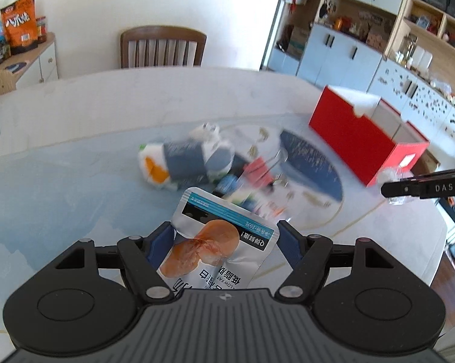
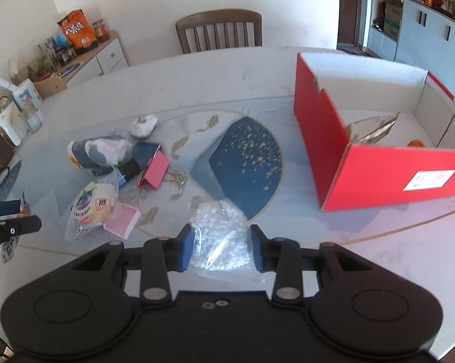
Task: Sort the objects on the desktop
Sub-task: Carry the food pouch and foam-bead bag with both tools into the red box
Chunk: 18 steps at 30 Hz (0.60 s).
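Left gripper (image 1: 224, 239) clamped with blue pads on a silver foil snack pouch (image 1: 218, 242) printed with an orange food picture and a teal stripe, pouch lifted above the round pale marble-look table (image 1: 76, 115) and sticking up between the fingers. Right gripper (image 2: 221, 246) closed narrow on a clear plastic bag of small white beads (image 2: 221, 233), bag bulging upward between the blue pads and held off the tabletop. Ahead of the right gripper and to its right, an open red cardboard box with white inside (image 2: 378, 169) standing on the table, a crinkled silver foil packet (image 2: 375, 128) and something small and orange (image 2: 416, 143) already inside it. Left of centre on the table, a loose heap: a white-and-grey soft bundle (image 2: 103, 151), a crumpled white wad (image 2: 142, 125), a pink folded card (image 2: 154, 171), a pink ribbed comb-like piece (image 2: 121, 220), and a clear bag holding a pale round item with a purple label (image 2: 91, 208). Between heap and box, a dark blue gold-flecked fan shape (image 2: 245, 163) printed on the table surface. Beyond the far edge, a brown wooden slat-back chair (image 2: 219, 30); off to the left, a low white sideboard (image 2: 109, 56) carrying an orange snack bag (image 2: 77, 28).
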Each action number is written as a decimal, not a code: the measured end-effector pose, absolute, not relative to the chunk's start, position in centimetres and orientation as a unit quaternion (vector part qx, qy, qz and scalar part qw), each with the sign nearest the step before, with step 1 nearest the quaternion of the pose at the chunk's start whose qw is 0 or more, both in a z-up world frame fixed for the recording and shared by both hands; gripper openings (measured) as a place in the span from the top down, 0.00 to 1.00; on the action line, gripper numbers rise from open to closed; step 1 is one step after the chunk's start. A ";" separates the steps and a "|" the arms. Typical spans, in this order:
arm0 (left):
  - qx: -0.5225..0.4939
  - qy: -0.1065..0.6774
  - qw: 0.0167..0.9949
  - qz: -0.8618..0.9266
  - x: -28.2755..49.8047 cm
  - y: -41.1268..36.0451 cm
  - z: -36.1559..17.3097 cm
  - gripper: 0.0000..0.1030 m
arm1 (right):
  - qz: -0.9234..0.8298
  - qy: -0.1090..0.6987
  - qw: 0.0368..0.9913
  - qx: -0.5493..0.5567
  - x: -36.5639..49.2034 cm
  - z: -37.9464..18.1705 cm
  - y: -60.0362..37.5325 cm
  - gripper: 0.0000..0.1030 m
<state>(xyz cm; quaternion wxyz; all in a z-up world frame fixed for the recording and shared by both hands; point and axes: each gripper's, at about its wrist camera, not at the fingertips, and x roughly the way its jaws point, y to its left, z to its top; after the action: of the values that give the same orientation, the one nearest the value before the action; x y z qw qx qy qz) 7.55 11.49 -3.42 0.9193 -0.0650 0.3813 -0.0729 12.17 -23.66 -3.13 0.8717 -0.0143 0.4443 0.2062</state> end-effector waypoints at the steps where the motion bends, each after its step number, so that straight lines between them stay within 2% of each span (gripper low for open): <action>1: -0.065 0.377 0.921 -0.071 7.7 11.0 -3.0 0.29 | 0.209 0.441 0.873 -0.014 12.3 -2.8 -24.1 0.64; 18: -0.083 0.338 0.935 -0.067 12.4 1.5 1.4 0.29 | 0.252 0.398 0.882 -0.013 18.5 1.7 -32.4 0.64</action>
<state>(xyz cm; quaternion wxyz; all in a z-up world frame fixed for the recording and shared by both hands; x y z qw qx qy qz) 12.44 1.53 1.37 0.9352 -0.0828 0.3377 -0.0674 18.54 -32.39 1.69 0.8823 -0.0129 0.3975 0.2515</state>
